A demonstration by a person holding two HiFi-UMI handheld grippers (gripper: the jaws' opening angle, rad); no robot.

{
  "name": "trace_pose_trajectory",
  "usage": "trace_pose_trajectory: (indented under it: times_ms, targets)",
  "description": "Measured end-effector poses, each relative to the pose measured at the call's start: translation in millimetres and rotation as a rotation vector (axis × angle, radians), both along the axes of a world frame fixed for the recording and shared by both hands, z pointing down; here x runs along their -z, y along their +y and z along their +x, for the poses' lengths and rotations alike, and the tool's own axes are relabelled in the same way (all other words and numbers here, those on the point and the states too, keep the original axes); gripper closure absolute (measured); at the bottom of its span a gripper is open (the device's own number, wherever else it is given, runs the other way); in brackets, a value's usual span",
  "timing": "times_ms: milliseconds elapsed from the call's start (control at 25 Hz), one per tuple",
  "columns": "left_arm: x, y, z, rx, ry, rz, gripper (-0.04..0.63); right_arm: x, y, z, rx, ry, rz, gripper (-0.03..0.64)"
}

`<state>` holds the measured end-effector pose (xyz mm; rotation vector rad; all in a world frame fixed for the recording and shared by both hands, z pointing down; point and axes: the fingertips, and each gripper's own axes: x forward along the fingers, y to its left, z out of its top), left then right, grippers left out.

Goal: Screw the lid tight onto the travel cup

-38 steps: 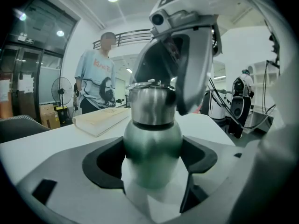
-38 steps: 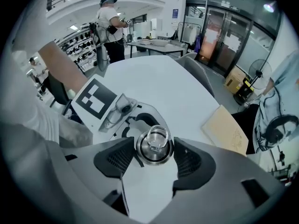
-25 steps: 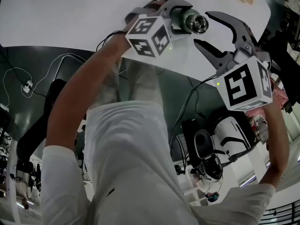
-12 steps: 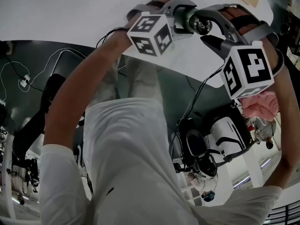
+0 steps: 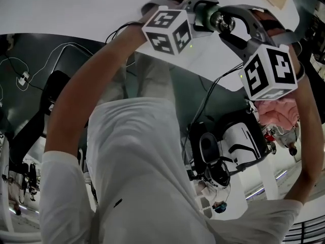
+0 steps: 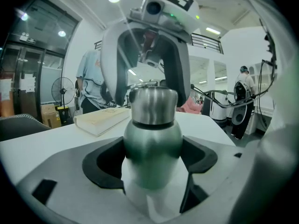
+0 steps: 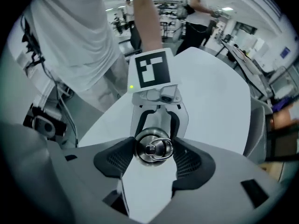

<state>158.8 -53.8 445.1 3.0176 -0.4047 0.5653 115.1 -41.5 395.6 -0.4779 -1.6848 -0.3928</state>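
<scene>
A green metal travel cup with a steel lid lies held above the table edge. My left gripper is shut on the cup's green body, and its marker cube shows in the head view. My right gripper faces it end on, with its pads pressed to both sides of the lid, whose ring handle points at the camera. In the head view the cup and lid sit between the two grippers, the right gripper closed round the lid.
A white table stretches beyond the grippers, with a book lying on it. Below are the person's white shirt, floor cables and equipment. Other people stand in the background.
One second ago the right gripper stood open and apart from the lid. It has swung in and shut round the lid. The left gripper kept hold of the cup.
</scene>
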Motion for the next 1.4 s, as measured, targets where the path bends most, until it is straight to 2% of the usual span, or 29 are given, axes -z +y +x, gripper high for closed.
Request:
trace_pose_trajectory:
  times_ms: [200,440,600,760,920,1040,1200,1320,1400]
  targets:
    - [3.5,1.7,1.8,0.008,0.002,-0.007,0.233,3.0,-2.3,0.7,-0.338,-0.048,-0.019,0.359]
    - [1.9,-0.4,0.8,0.018,-0.005,-0.005,0.233,2.9,-9.8,-0.4,-0.600,-0.111,0.024,0.358]
    - [1.0,-1.0,0.6,0.024,-0.007,-0.008,0.233,3.3,-14.9,0.9,-0.816,-0.141,0.022,0.359]
    - [0.8,-1.7,1.5,0.023,-0.009,0.001,0.233,2.9,-17.5,3.6,-0.952,-0.146,0.070,0.357]
    - [1.2,-1.5,1.5,0.026,-0.010,0.000,0.234,3.7,-18.7,5.7,-1.059,-0.172,0.071,0.357]
    - [0.7,-1.6,1.9,0.029,-0.001,-0.009,0.234,4.4,-19.7,5.6,-1.043,-0.179,0.077,0.357]
    - [0.8,-2.4,2.6,0.027,0.010,-0.009,0.233,10.2,-17.0,7.3,-0.877,-0.171,0.142,0.350]
    - [1.8,-1.3,2.2,0.030,0.016,-0.007,0.233,17.7,-10.6,8.5,-0.795,-0.158,0.130,0.348]
    - [1.7,-0.5,1.5,0.031,0.017,-0.007,0.233,22.2,-7.2,7.6,-0.698,-0.140,0.127,0.348]
